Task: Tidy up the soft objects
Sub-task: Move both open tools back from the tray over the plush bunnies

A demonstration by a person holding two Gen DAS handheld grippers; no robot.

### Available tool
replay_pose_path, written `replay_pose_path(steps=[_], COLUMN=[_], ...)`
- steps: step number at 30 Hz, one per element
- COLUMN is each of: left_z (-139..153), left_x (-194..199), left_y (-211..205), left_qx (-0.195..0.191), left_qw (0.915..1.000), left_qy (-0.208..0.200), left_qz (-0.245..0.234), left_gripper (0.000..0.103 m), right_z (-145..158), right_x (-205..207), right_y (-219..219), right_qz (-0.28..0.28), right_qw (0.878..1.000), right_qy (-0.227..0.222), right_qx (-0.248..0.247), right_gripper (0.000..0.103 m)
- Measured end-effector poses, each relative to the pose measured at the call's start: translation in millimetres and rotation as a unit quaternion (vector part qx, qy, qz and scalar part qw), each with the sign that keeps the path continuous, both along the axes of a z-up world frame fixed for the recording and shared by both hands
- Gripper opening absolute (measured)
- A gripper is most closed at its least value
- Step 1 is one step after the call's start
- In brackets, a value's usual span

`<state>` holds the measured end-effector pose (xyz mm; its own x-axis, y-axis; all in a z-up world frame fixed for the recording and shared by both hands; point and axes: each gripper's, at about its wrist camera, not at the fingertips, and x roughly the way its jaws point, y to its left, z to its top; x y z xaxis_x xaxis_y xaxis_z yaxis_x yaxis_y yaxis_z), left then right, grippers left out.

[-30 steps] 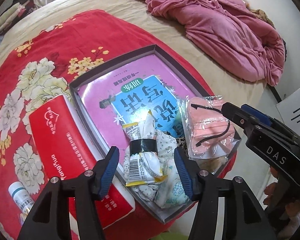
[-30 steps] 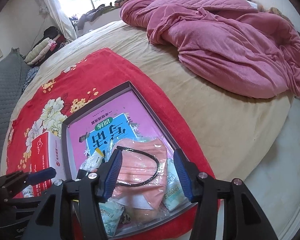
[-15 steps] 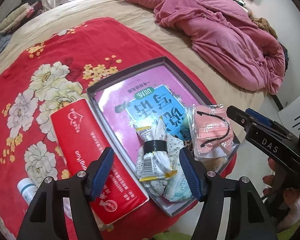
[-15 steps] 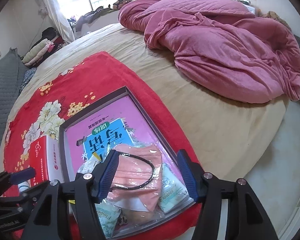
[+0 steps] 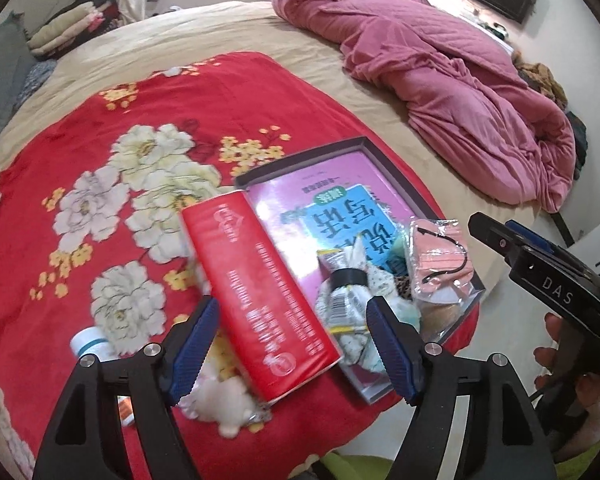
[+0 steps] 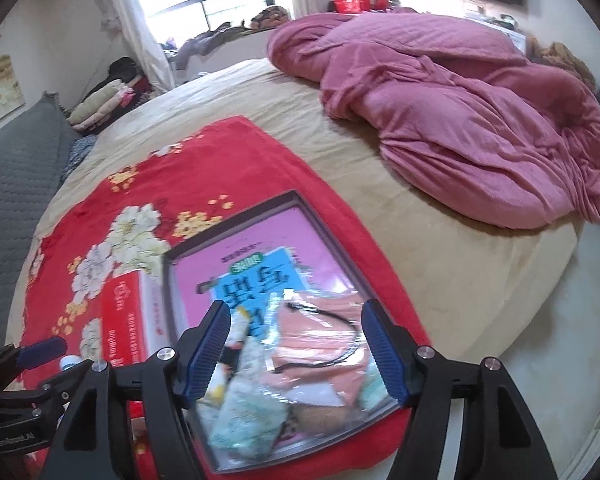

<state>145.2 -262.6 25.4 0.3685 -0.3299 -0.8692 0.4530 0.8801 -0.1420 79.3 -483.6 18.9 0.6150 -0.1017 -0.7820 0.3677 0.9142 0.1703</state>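
Bed point(image 5: 300, 32): I see one, tan-sheeted, carrying everything.
Quilt point(image 5: 460, 92): one pink quilt bunched at the bed's far right corner.
Blanket point(image 5: 80, 152): one red floral blanket over the near part of the bed.
Box point(image 5: 300, 160): one shallow dark-rimmed box at the near right edge of the bed, with one purple book point(image 5: 340, 204) flat inside it.
Tissue pack point(image 5: 260, 296): one red soft pack, touching the box's left rim; its long axis runs from the near edge away toward the bed's middle.
Soft things in box: one bagged pink mask point(image 6: 320, 344), one banded snack packet point(image 5: 346, 300), floral pouches I cannot count.
Loose by near edge: one white fluffy bundle point(image 5: 224, 404), one small bottle point(image 5: 88, 340).
Left gripper point(image 5: 292, 344): fingers wide and opening, nothing pressed; the tissue pack lies between them, lengthwise. I judge this hand nearer it.
Right gripper point(image 6: 296, 352): fingers wide and opening above the mask bag, not pressing it.
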Motion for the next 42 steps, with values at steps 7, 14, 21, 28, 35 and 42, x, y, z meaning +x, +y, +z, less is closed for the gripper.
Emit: replay_pose_path(steps=[7, 14, 21, 28, 35, 42], left_z=[12.4, 20.6, 24.3, 21.2, 8.0, -10.9], left_x=[-9.5, -18.6, -29.1, -41.9, -52.1, -57.9], left_y=[45.0, 104.5, 159.1, 204.2, 245.8, 275.8], left_qx=[-0.009, -0.019, -0.019, -0.022, -0.017, -0.013], left_qw=[0.9994, 0.9967, 0.9926, 0.9885, 0.9838, 0.9789], left_qy=[-0.011, -0.015, -0.019, -0.018, -0.005, 0.015], left_qz=[0.033, 0.078, 0.118, 0.148, 0.179, 0.203], left_gripper=[0.077, 0.077, 0.077, 0.077, 0.077, 0.077], right_z=[21.4, 37.4, 46.6, 48.2, 39.8, 18.9], right_x=[1.0, 1.2, 1.7, -0.6, -3.2, -5.6], right_y=[42.6, 90.3, 146.7, 200.7, 245.2, 273.6], right_qz=[0.041, 0.087, 0.145, 0.206, 0.262, 0.307], right_qw=[0.999, 0.996, 0.988, 0.976, 0.962, 0.946], right_qy=[-0.016, -0.024, -0.026, -0.02, -0.002, 0.031], right_qx=[-0.01, -0.026, -0.041, -0.061, -0.08, -0.096], right_gripper=[0.069, 0.069, 0.069, 0.069, 0.069, 0.07])
